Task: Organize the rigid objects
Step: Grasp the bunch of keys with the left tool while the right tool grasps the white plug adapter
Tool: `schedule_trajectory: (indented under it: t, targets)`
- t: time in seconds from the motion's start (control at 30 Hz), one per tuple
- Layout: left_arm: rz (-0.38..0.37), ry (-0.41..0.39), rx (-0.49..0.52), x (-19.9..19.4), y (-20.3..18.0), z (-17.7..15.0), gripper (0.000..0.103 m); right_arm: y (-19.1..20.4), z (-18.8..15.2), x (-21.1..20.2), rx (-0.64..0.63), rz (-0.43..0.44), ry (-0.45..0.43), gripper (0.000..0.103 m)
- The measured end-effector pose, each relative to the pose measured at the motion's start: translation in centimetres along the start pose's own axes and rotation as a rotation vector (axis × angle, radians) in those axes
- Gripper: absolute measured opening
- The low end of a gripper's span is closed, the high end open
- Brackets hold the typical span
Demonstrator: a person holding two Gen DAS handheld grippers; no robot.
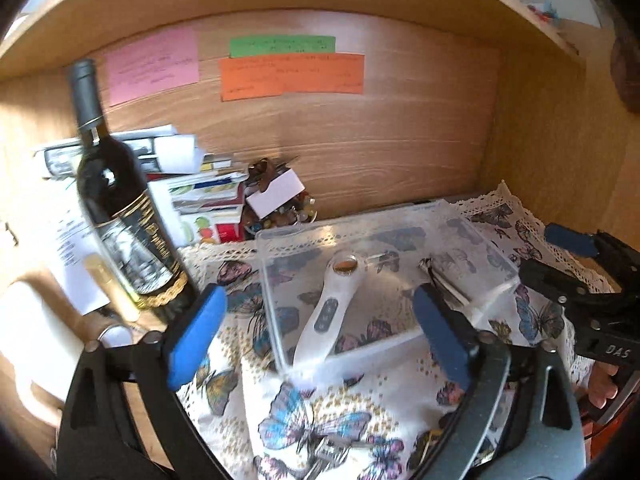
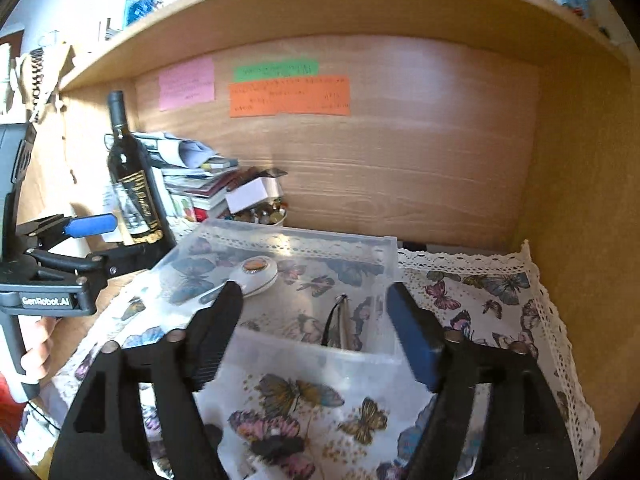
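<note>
Both tools are held with the fingers spread wide and nothing between them. The left gripper (image 1: 316, 336) hangs low over the butterfly cloth (image 1: 320, 412), just in front of the near corner of the clear plastic box (image 1: 496, 252). The right gripper (image 2: 316, 332) stands at the near wall of the same box, a little to the other side.

Inside the box lies a white handheld device (image 1: 324, 312), with a round head and a long flat handle with dark buttons. Its handle points toward the left gripper and its head points away to the back wall, so the long axis runs almost along the left fingers. I judge the left gripper is nearer to the handle, and it would have to close across the handle, not along it. Beside it, more to the right, a thin metal tool (image 2: 340, 328) leans against the near wall, closer to the right gripper.

The box is smooth and see-through, the cloth is soft with a lace edge. Farther left a dark glass wine bottle (image 1: 120, 208) stands upright before a pile of papers (image 1: 188, 176), and paper notes (image 1: 292, 76) are on the wooden back panel
</note>
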State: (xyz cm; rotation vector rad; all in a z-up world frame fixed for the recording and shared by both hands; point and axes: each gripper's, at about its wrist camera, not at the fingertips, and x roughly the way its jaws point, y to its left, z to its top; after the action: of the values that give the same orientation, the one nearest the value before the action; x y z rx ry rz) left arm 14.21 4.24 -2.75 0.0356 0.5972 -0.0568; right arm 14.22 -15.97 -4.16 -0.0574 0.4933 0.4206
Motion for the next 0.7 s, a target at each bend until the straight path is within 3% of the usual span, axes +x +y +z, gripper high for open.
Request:
schedule_trajectory:
  t: [0.3,0.7]
  targets:
    - [0.008,0.076,0.008,-1.3,0.7,-4.4,0.099,1.1,-3.2,-2.1,0.005,-0.013,0.019,0.081]
    - [-0.019,0.277,-0.032,1.4,1.6,-10.4,0.099,1.1,-7.9,-2.0,0.037,-0.017,0.13,0.081]
